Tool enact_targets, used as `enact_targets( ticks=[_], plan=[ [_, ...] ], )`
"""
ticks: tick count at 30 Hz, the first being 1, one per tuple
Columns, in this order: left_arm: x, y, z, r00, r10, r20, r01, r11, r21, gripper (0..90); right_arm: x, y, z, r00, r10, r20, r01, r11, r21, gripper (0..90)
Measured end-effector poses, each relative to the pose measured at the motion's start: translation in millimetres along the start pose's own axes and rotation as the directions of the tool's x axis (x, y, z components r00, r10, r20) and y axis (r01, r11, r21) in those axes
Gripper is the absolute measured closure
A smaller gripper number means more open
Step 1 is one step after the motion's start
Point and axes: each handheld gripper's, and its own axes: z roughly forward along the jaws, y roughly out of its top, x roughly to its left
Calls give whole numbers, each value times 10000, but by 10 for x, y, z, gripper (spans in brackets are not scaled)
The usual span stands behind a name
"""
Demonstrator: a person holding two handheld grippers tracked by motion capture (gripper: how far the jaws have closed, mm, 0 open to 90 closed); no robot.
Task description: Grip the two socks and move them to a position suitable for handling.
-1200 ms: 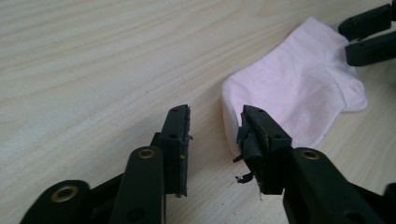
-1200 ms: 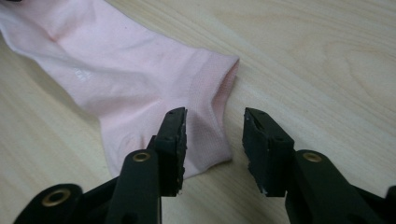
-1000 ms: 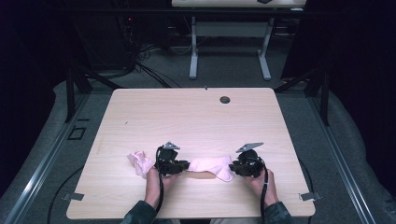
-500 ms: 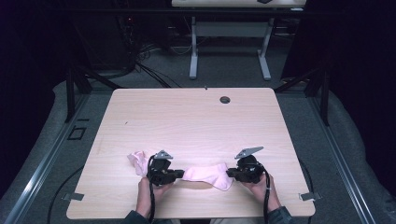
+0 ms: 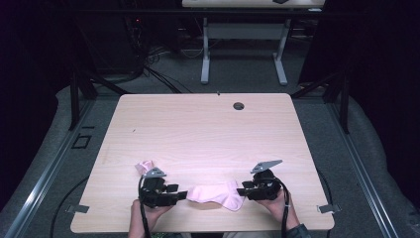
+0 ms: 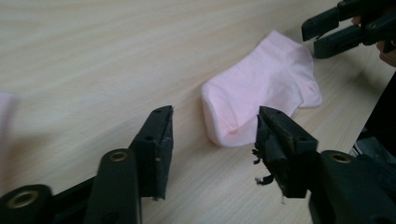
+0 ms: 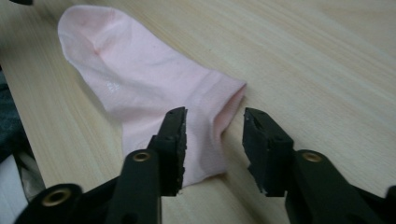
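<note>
surface (image 5: 208, 134): pale wood; work sits along its near edge, between the person's two hands.
pink sock (image 5: 216, 195): lies flat and free on the surface. Long axis runs left to right along the near edge. Toe end toward the left gripper, cuff end toward the right gripper.
second pink sock (image 5: 144, 167): bunched, just beyond the left gripper, apart from the flat one; untouched.
left gripper (image 5: 182, 194): points along the sock's axis at the toe. In the left gripper view the jaws have just been opening and stand about half apart. The toe (image 6: 224, 126) lies just ahead of them, off toward the right-hand jaw; bare surface between the jaws. Holds nothing.
right gripper (image 5: 241, 191): points back at the cuff from the other end. Jaws have just been opening, now moderately parted. In the right gripper view the cuff edge (image 7: 229, 109) lies ahead of the gap, with the left-hand jaw over the fabric; the pads do not press on it. Holds nothing.
key relation: sock spans the gap between the grippers, one end facing each. The right jaws are already at the cuff; the left stand slightly short of the toe.
judgement: the sock reads as laid out and let go; any fresh grip would be end-on, right side nearer.
</note>
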Motion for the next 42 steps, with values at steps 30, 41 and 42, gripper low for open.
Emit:
enact_targets(
  ticks=[30, 41, 42],
  plan=[
    [878, 183, -48, 9454, -938, -3121, 1100, 9933, 346, 840, -202, -24, -176, 9980, 489, 413, -472, 9980, -418, 531],
    [390, 711, 294, 9909, -385, -1289, 386, 9993, -11, 828, -224, 101, -231, 9966, 411, 713, -366, 9973, -642, 534],
    [334, 753, 372, 9927, -269, -1173, 281, 9996, 84, 828, -230, 112, -237, 9967, 378, 717, -331, 9973, -653, 534]
  ],
)
